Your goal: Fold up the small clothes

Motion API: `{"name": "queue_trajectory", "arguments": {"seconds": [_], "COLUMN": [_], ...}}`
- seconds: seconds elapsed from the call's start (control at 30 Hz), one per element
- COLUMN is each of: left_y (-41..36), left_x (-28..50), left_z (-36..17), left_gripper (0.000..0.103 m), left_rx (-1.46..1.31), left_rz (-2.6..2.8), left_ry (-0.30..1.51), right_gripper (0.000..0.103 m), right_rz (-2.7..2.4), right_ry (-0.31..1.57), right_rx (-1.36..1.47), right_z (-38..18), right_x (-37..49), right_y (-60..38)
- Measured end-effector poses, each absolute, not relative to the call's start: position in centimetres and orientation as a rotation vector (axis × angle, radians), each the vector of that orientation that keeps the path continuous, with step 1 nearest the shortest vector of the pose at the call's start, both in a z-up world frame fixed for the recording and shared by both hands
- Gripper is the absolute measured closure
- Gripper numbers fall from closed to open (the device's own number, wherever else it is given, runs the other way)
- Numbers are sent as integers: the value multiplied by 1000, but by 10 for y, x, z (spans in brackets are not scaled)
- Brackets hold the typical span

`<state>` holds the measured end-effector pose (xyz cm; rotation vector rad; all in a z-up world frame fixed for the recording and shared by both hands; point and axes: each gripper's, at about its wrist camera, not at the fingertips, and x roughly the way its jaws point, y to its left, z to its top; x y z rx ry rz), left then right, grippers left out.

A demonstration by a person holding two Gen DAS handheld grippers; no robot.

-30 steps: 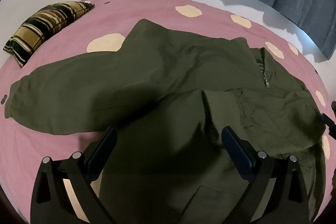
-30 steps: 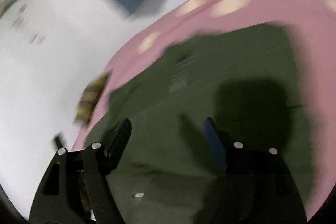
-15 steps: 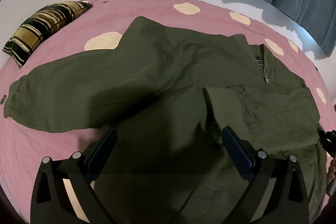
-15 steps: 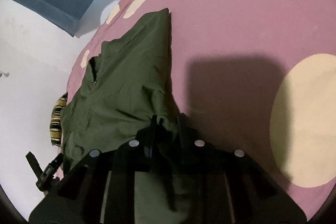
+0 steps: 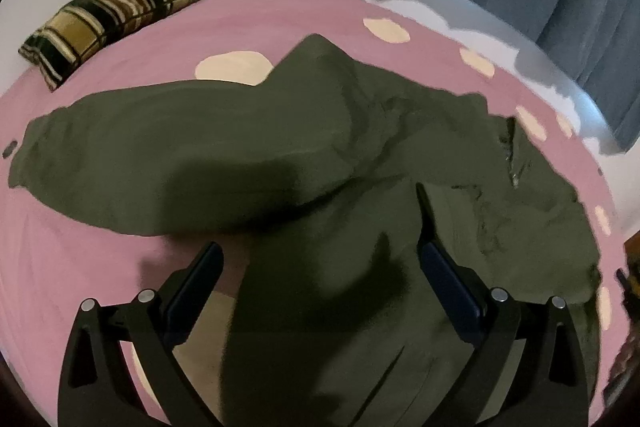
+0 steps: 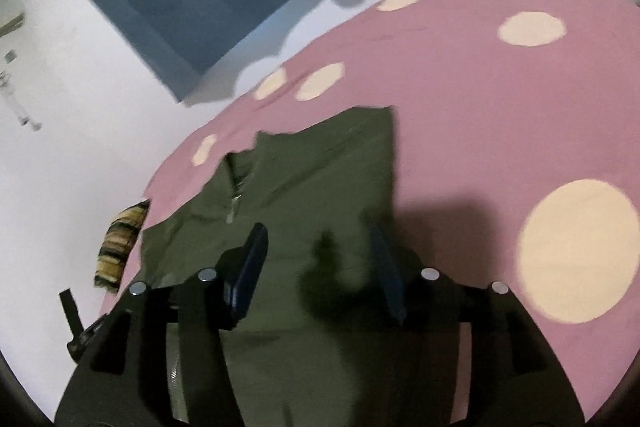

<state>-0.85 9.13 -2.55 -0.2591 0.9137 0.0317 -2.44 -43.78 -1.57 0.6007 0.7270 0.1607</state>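
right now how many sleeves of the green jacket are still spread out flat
1. One sleeve lies stretched out over the pink spotted cover, toward the striped pillow. The other sleeve is folded across the jacket.

The jacket [image 5: 320, 155] lay on the bedspread [image 5: 100, 267] under my left gripper [image 5: 320, 263], one sleeve [image 5: 168, 155] stretched out to its left. A pillow [image 5: 108, 15] sat beyond, far left.

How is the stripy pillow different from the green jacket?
The stripy pillow has yellow, black and brown stripes; the green jacket is plain olive. The pillow is small and plump at the bed's far edge; the jacket is big, flat and spread across the middle. Both lie on the pink spotted sheet.
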Motion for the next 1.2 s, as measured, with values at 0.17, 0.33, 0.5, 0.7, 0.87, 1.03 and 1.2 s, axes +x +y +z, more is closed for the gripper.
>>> {"name": "queue_trajectory", "arguments": {"seconds": [0.17,0.33,0.5,0.7,0.87,1.03,1.2], "left_y": [149,242,321,376,398,401,391], "left_x": [-23,-45,-62,-67,-63,-48,-36], "left_z": [-24,-19,-40,-61,-62,-62,-75], "left_gripper": [4,4,4,5,5,8,80], "left_rx": [-411,-608,-808,-989,-1074,-1063,-1062], "left_rz": [63,173,258,187,213,190,205], "left_ry": [902,825,790,696,638,674,773], "right_gripper": [49,44,41,38,37,35,35], "right_rz": [217,244,249,248,247,247,244], "right_ry": [800,842,839,854,861,866,868], "right_rx": [565,565,575,578,584,594,595], "right_z": [-31,-42,-42,-47,-51,-54,-57], "right_x": [-19,-15,-16,-14,-14,-14,-14], "right_y": [-408,-393,-394,-393,-391,-391,-389]}}
